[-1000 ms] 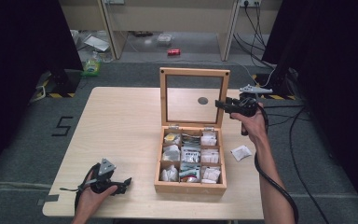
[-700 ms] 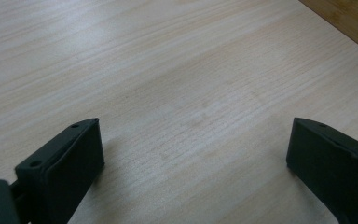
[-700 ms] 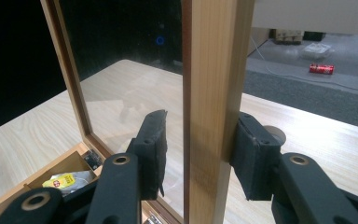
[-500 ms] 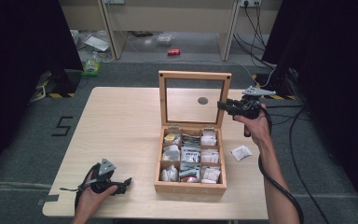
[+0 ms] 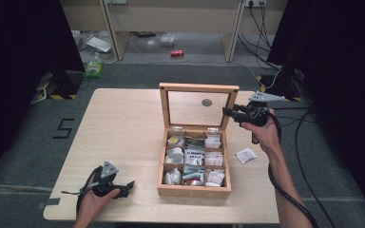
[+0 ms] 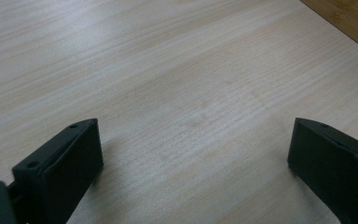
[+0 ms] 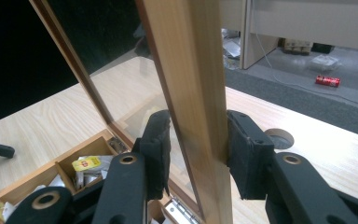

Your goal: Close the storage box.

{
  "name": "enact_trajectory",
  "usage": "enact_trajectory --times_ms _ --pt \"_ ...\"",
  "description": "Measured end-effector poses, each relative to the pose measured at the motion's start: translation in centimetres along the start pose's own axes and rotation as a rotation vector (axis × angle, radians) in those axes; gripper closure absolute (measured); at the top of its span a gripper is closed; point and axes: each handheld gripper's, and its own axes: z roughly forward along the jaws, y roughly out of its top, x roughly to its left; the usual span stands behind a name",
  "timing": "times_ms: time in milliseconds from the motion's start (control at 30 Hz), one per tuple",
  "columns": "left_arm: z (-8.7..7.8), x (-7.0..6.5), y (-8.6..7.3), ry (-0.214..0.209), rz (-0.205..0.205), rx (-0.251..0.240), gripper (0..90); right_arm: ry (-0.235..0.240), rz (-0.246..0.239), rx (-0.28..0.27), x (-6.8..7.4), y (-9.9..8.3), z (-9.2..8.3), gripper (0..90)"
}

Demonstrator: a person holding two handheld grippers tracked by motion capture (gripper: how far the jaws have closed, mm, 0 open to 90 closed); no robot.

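Note:
A wooden box (image 5: 195,191) with several compartments of tea sachets stands on the table, its glass lid (image 5: 197,88) raised upright. My right gripper (image 5: 229,113) is at the lid's right edge. In the right gripper view the lid's wooden frame (image 7: 186,70) stands between the jaws of the right gripper (image 7: 198,144). They have just been closing on the frame, and the pads (image 7: 242,154) now press on it. My left gripper (image 5: 128,186) rests open on the table near the front left, with only bare wood between the jaws of the left gripper (image 6: 193,154).
A loose white sachet (image 5: 245,155) lies on the table (image 5: 123,123) right of the box. A round cable hole (image 7: 279,137) sits in the tabletop behind the lid. Cables trail off the table's right side, and litter lies on the floor beyond.
My right gripper has moved left onto the lid's right edge and its jaws have narrowed around the frame. The lid still stands upright. My left hand has kept still.

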Motion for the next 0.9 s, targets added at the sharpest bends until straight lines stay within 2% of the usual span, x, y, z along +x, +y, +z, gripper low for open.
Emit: enact_trajectory --times_ms 567,900 --pt "0.0 0.0 0.0 0.001 0.001 -0.001 2.4 -0.075 -0.062 0.029 4.2 -0.2 -2.8 56.8" --pt "0.0 0.0 0.0 0.000 0.002 0.001 2.3 -0.116 -0.107 0.037 7.1 -1.6 -4.6 53.0"
